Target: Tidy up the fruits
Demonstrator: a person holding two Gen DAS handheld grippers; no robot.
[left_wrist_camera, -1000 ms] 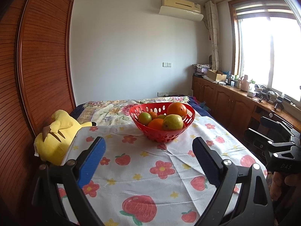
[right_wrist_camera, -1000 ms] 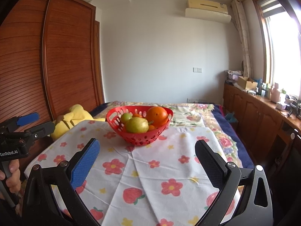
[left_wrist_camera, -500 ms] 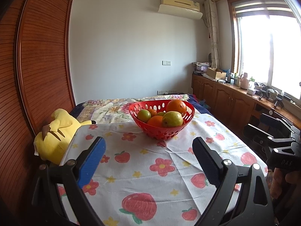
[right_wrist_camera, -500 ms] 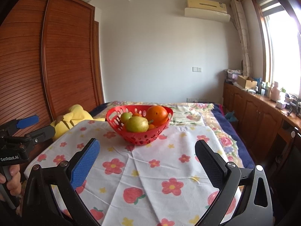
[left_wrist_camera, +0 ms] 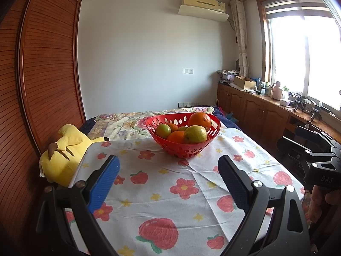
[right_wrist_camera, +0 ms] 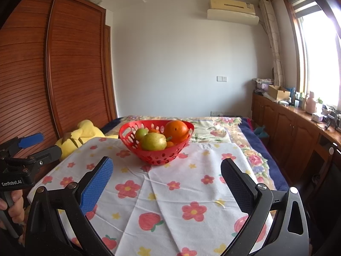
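Observation:
A red perforated basket (left_wrist_camera: pixel 187 150) stands on the flowered cloth, also in the right wrist view (right_wrist_camera: pixel 158 156). It holds a large orange (left_wrist_camera: pixel 200 120), a yellow-green pear (left_wrist_camera: pixel 195 134), a green fruit (left_wrist_camera: pixel 163 130) and smaller oranges (left_wrist_camera: pixel 175 137). My left gripper (left_wrist_camera: pixel 168 166) is open and empty, above the cloth well short of the basket. My right gripper (right_wrist_camera: pixel 167 168) is open and empty, also short of the basket. Each gripper shows at the edge of the other's view, the right (left_wrist_camera: pixel 307 149) and the left (right_wrist_camera: pixel 32 147).
A yellow plush toy (left_wrist_camera: pixel 64 151) lies at the cloth's left edge beside a wooden slatted wardrobe (left_wrist_camera: pixel 42 85). The white cloth with flowers and strawberries (left_wrist_camera: pixel 183 189) covers a bed. Wooden cabinets with clutter (left_wrist_camera: pixel 266 111) run along the right under the window.
Both grippers have drifted very slightly; the basket sits a touch lower in the left wrist view. Nothing was grasped or moved.

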